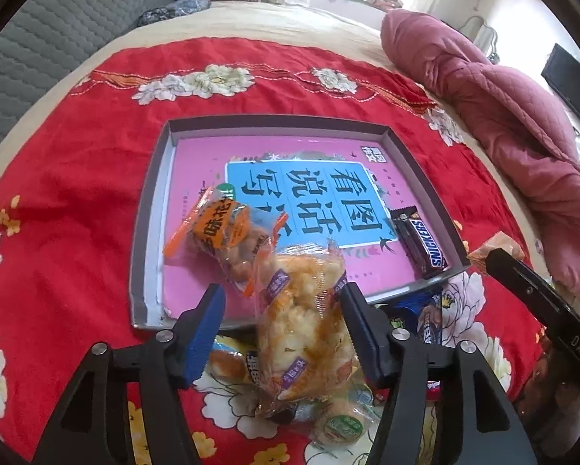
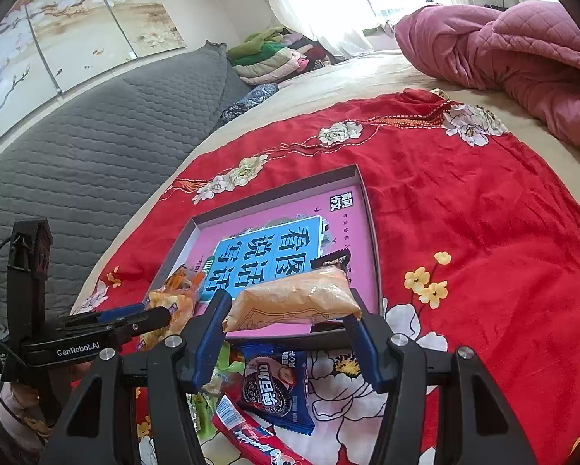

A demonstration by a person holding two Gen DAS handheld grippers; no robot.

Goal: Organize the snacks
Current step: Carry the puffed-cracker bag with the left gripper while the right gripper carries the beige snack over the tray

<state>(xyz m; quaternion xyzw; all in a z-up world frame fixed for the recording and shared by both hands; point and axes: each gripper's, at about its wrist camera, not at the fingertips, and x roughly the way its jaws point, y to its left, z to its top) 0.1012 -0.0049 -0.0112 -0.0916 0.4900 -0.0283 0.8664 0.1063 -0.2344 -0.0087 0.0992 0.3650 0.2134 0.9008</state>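
1. A red flowered cloth (image 1: 77, 201) covers a bed, and the snacks lie on it.
2. A shallow grey box (image 1: 150, 209) sits in the middle of the cloth with a pink book (image 1: 309, 155) flat inside. It looks light and stiff, so it probably shifts if nudged.
3. A clear bag of pale puffed snacks (image 1: 305, 310) hangs over the near rim of the box, between the fingers of the left gripper (image 1: 284, 310). The jaws stand parted; the right pad lies against the bag while the left pad is clear of it, so the bag seems let go. It looks light, crinkly, slippery and easily crushed; the middle, taken gently, is likely the best hold.
4. The right gripper (image 2: 286, 310) is clenched on an orange packet (image 2: 294, 298), held by its ends above the near rim. It looks soft and light.
5. A smaller orange-edged bag of nuts (image 1: 224, 240) lies inside the box at the left, touching the puffed bag.
6. A chocolate bar (image 1: 421, 244) lies in the box's right corner; firm and easy to pinch across its width.
7. A blue cookie pack (image 2: 278, 391) and other wrappers wait on the cloth near the box.
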